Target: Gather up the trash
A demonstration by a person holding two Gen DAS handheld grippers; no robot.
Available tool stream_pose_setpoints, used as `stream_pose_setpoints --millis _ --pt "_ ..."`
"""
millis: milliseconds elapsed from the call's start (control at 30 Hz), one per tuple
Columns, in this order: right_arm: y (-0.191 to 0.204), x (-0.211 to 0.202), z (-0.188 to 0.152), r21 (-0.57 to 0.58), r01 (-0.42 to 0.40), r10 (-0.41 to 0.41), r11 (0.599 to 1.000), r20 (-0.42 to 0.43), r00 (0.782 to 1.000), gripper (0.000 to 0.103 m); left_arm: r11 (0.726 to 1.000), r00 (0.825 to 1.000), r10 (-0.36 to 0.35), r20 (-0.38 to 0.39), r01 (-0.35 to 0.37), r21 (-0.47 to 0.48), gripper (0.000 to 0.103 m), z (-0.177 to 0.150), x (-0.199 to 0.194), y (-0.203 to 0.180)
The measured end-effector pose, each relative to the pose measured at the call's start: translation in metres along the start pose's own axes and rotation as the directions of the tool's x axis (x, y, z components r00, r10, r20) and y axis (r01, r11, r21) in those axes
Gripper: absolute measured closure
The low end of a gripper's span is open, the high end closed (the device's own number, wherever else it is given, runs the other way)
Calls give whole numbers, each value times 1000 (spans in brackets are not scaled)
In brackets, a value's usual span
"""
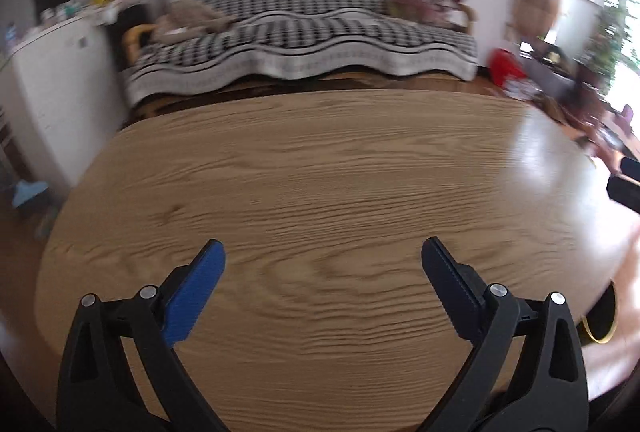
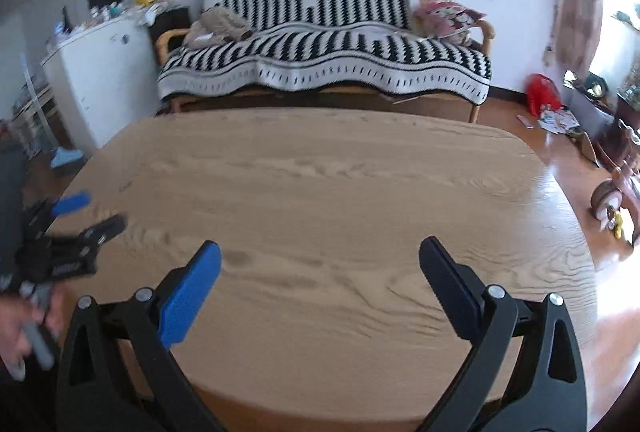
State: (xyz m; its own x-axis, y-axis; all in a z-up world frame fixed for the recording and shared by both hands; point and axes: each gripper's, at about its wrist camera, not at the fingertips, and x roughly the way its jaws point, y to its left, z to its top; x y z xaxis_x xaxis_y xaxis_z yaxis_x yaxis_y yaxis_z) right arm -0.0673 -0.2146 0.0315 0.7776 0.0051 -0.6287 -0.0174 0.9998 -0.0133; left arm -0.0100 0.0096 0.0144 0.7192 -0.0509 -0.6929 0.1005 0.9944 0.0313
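Both the left gripper (image 1: 322, 252) and the right gripper (image 2: 320, 254) hang over the wooden counter (image 2: 320, 171) with jaws spread wide and nothing between them, and honestly I can't spot any trash on it; the only litter-looking stuff is the scattered papers (image 2: 558, 119) on the floor by the red bag (image 2: 542, 91). My worry is that the left wrist view is smeared with blur, so a fast reach could miss something small or bump the other gripper, since they're near each other. Behind the counter sit a sofa (image 2: 324, 55) under a black-and-white throw, a white cabinet (image 2: 100, 71) and a toy tricycle (image 2: 616, 191) on the glossy floor.
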Motion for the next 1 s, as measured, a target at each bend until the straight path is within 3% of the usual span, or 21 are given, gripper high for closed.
stream_pose_setpoints --millis 200,400,1000 --pt "1 31 -9 -34 83 -82 996 28 996 7 999 1000 11 9 -10 -46 7 -2 -8 24" --pt "-16 48 -24 25 66 -65 998 -35 997 7 999 1000 19 -6 -19 -45 7 3 7 29" --pt "-15 41 -30 23 69 -68 997 -26 997 7 999 1000 11 8 -10 -30 7 2 7 22"
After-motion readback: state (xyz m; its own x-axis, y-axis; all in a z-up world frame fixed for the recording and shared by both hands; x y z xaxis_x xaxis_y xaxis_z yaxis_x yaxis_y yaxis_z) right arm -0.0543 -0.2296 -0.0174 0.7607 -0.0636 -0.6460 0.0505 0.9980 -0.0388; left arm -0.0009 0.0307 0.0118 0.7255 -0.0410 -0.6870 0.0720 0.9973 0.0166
